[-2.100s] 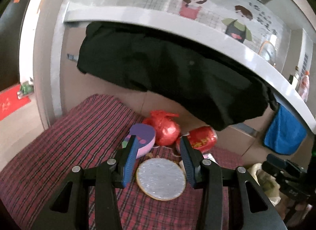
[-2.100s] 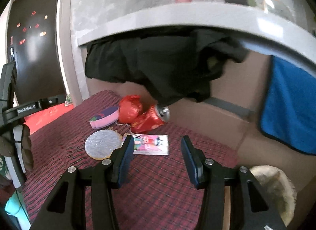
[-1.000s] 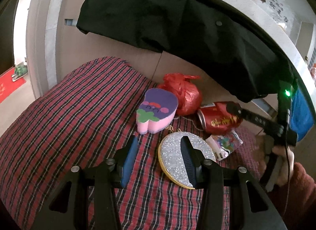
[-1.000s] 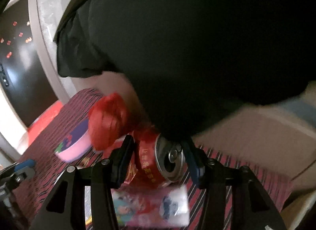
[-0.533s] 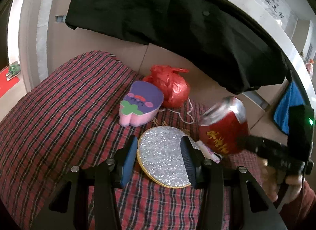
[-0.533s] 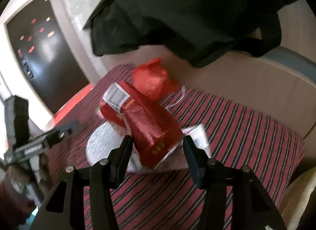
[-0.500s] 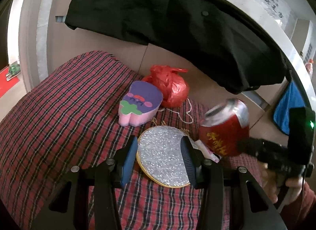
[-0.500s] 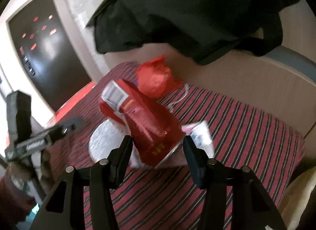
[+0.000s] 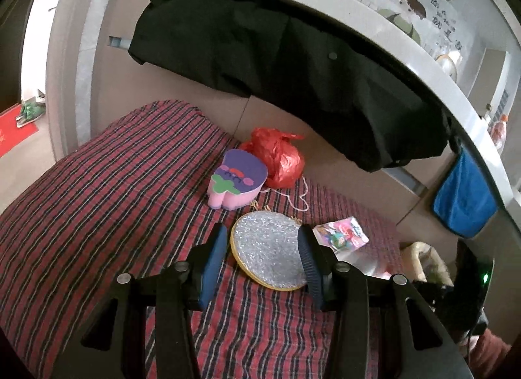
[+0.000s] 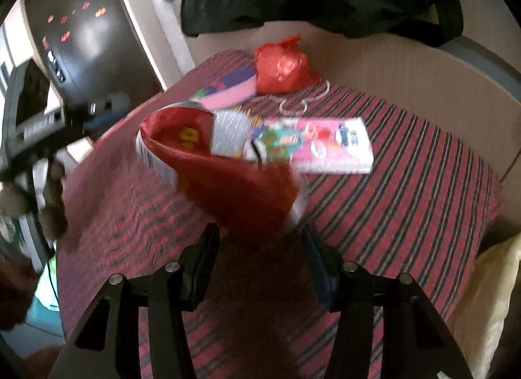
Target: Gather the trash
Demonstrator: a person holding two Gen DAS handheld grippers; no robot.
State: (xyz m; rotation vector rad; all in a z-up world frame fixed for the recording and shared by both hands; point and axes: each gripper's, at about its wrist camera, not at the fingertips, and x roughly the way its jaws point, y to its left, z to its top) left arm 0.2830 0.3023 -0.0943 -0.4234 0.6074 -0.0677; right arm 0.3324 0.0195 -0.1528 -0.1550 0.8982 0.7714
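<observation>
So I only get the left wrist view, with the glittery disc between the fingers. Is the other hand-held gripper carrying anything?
Observer: Yes. The right wrist view shows the right hand-held gripper clamped on a red can, held clear of the plaid cloth.
Operator: Which way does the can point?
Observer: Away from the gripper. Its silver-rimmed far end tilts toward the upper left of that picture, though the picture is blurred.
Operator: What is behind it over there?
Observer: A dark glossy panel dotted with small red stickers, standing past the cloth's far corner.
</observation>
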